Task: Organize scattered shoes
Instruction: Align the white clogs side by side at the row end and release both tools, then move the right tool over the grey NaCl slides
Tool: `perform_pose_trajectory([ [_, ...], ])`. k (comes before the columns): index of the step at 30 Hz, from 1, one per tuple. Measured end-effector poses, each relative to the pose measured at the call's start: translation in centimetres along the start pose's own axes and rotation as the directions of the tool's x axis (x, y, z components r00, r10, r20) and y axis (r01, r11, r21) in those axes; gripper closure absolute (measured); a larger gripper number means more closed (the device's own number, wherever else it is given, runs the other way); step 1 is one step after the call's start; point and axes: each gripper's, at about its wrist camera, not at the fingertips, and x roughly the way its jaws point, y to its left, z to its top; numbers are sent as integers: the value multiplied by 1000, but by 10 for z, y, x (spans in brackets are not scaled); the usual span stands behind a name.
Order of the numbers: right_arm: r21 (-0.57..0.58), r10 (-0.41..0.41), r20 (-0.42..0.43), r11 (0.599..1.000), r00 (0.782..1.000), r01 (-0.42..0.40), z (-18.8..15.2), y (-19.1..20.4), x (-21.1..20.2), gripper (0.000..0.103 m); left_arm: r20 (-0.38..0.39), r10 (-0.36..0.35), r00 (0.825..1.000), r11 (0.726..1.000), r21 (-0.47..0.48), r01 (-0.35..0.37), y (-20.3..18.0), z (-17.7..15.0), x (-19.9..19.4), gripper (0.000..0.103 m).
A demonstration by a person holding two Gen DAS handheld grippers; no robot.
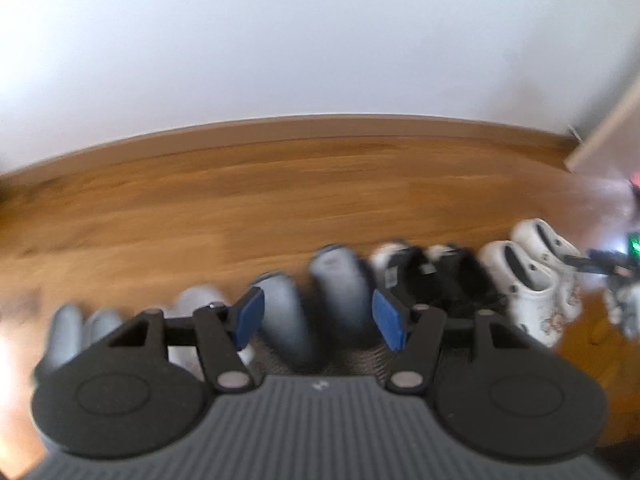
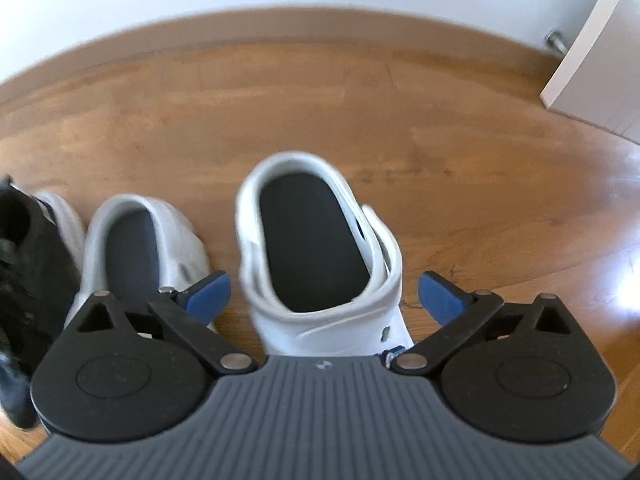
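In the left wrist view a row of shoes lies on the wooden floor: grey slippers (image 1: 336, 300) in the middle, a black pair (image 1: 452, 284) right of them, white clogs (image 1: 532, 280) further right, blurred grey and white shoes (image 1: 80, 328) at the left. My left gripper (image 1: 318, 314) is open and empty above the grey slippers. In the right wrist view my right gripper (image 2: 324, 294) is open, its blue pads either side of a white clog (image 2: 316, 240) without touching it. Its mate (image 2: 140, 248) lies to the left, next to a black shoe (image 2: 28, 280).
A white wall with a wooden skirting board (image 1: 320, 128) runs behind the shoes. A white door (image 2: 596, 52) stands at the right, with a doorstop (image 2: 556, 40) by the wall. My right gripper shows at the right edge of the left wrist view (image 1: 600, 264).
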Motion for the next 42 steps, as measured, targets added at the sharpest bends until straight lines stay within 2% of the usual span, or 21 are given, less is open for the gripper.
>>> perform_pose_trajectory([
  [4,26,58,22,998,998,-58,11,28,-47,1,10,81,997,994,-79,-80,51,-32,-41,41],
  [7,44,154,-3,987,988,-153,23,69,-89,2,4,83,997,982,-173,-81,85,-57,-62,41],
  [10,46,228,-17,973,974,-227,31,109,-120,2,6,105,994,955,-281,-99,121,-87,-83,41],
  [12,26,271,-48,962,961,-270,35,145,-138,2,9,123,992,938,-327,-113,139,-105,-94,40],
  [14,-47,283,-100,956,954,-289,38,205,-165,3,18,155,988,924,-357,-139,152,-119,-105,39],
  [17,-99,305,-120,943,945,-317,38,271,-195,4,51,218,975,896,-406,-179,174,-139,-122,38],
  [20,-108,329,-136,933,934,-344,38,319,-213,4,69,262,963,878,-431,-208,193,-153,-135,38],
  [22,-108,368,-139,917,920,-383,31,366,-230,5,79,294,953,863,-451,-229,207,-163,-140,38],
  [25,-77,417,-144,900,898,-430,17,426,-245,6,89,302,949,858,-459,-230,223,-169,-148,38],
  [30,-6,442,-209,891,872,-453,1,516,-243,10,120,348,930,854,-450,-262,237,-177,-152,34],
  [32,12,446,-272,888,853,-460,-6,559,-232,15,116,367,923,843,-461,-277,246,-184,-150,32],
  [34,22,452,-308,883,837,-469,-8,594,-217,22,100,373,922,832,-477,-285,258,-193,-145,32],
  [35,24,453,-314,882,834,-470,-9,599,-215,25,93,370,924,828,-485,-283,264,-196,-141,32],
  [36,34,459,-339,879,821,-476,-13,624,-209,26,87,368,926,825,-490,-282,268,-200,-138,32],
  [40,52,458,-424,873,781,-485,-16,691,-163,29,59,376,925,816,-494,-301,281,-211,-125,32],
  [42,64,446,-459,879,768,-473,-17,718,-135,36,37,387,921,804,-503,-318,285,-219,-117,31],
])
